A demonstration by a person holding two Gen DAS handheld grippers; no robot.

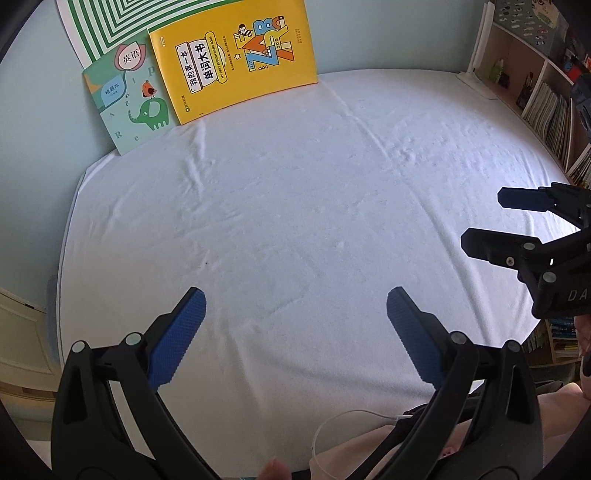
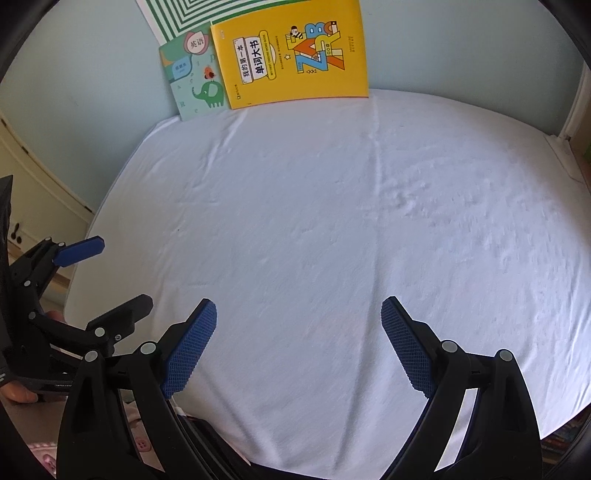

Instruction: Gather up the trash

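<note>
No trash shows in either view. My left gripper (image 1: 295, 299) is open and empty, held above the near part of a table covered in white cloth (image 1: 295, 206). My right gripper (image 2: 299, 308) is open and empty too, above the same cloth (image 2: 332, 221). The right gripper also shows at the right edge of the left wrist view (image 1: 480, 218), jaws apart. The left gripper shows at the left edge of the right wrist view (image 2: 125, 273), jaws apart.
A yellow word book (image 1: 236, 55), a green elephant notebook (image 1: 129, 99) and a green-striped sheet (image 1: 110, 22) lean on the pale blue back wall. A bookshelf (image 1: 543, 103) stands at the right. A cream cabinet (image 2: 33, 184) stands left. A white cable (image 1: 343, 421) lies at the near edge.
</note>
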